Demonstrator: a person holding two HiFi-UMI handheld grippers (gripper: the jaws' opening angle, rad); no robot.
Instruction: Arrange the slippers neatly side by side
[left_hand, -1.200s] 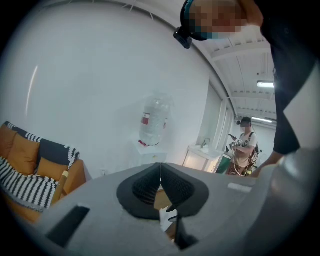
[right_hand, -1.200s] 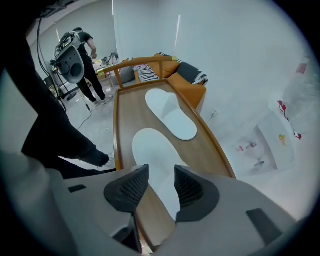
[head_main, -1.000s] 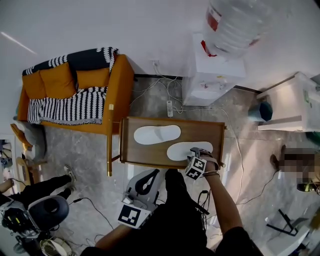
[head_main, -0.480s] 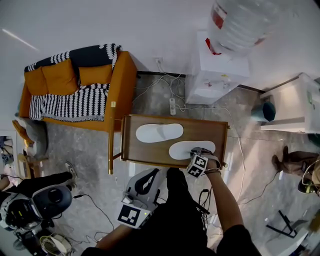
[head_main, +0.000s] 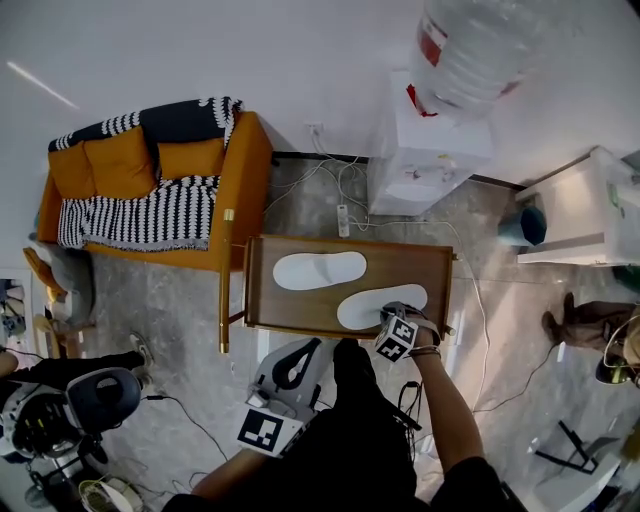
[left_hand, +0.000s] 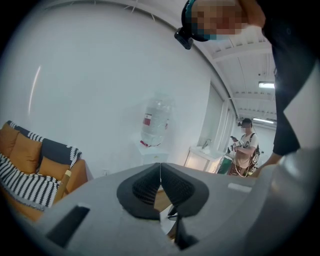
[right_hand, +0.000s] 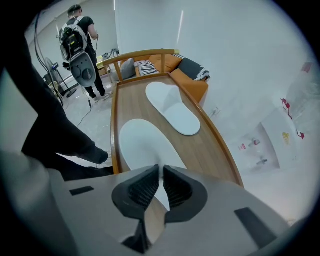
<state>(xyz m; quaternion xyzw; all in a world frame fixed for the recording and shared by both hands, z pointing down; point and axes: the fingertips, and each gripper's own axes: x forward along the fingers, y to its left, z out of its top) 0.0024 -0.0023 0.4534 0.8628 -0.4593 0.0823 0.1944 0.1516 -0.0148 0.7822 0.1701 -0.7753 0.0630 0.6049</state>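
Right tool (right_hand: 161, 176) is basically pinched together. Its jaws have just been closing, and there's a thin white edge caught between the pads. That's the rim of the nearer flat white slipper (right_hand: 142, 142). In the head view the right tool (head_main: 396, 320) points steeply down at about 5 o'clock of the nearer flat white slipper (head_main: 378, 306), and it covers the bit of rim it's biting.

Left tool (left_hand: 160, 172) has its jaws pressed tight together with nothing in them. It's held low by the person's body, roughly 7 o'clock of the desk in the head view, well apart from both slippers.

Both slippers lie flat on the brown wooden desk with a raised rim (head_main: 432, 262). The other flat white slipper (head_main: 318, 270) sits at 10 o'clock of the pinched one, with a strip of bare wood between them, not touching. The nearer one is tilted a little and offset toward 3 o'clock, so they aren't lined up. They look like plain white ovals from here. I honestly can't tell which end is the toe or which side is up.
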